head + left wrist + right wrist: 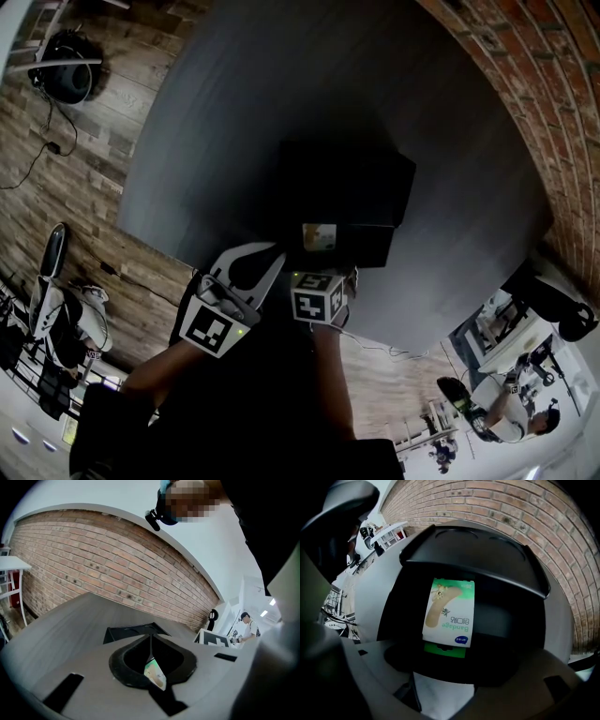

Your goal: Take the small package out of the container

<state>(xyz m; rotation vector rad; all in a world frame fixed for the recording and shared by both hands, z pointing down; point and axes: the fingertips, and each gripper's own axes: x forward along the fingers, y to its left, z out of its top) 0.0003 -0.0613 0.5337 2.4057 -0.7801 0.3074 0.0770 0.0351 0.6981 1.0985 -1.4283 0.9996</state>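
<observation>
The small package (319, 236), a flat bandage pack with a green hang tab, stands upright just in front of the black container (347, 187) on the dark round table (234, 112). In the right gripper view its printed face (449, 613) rises upside down from my right gripper (445, 656), which is shut on its tab end; the container (487, 559) is behind it. My right gripper (321, 267) is directly below the package. My left gripper (279, 255) sits just left of it, jaws meeting at the tips (151, 638). Through their dark opening the package (154, 674) shows edge-on.
A brick wall (525, 112) curves round the table's far right side. Wooden floor (75, 169) with a round black device (66, 70) and cables lies to the left. A person (246, 625) stands at a bench far off. A white shelf (9, 564) stands by the wall.
</observation>
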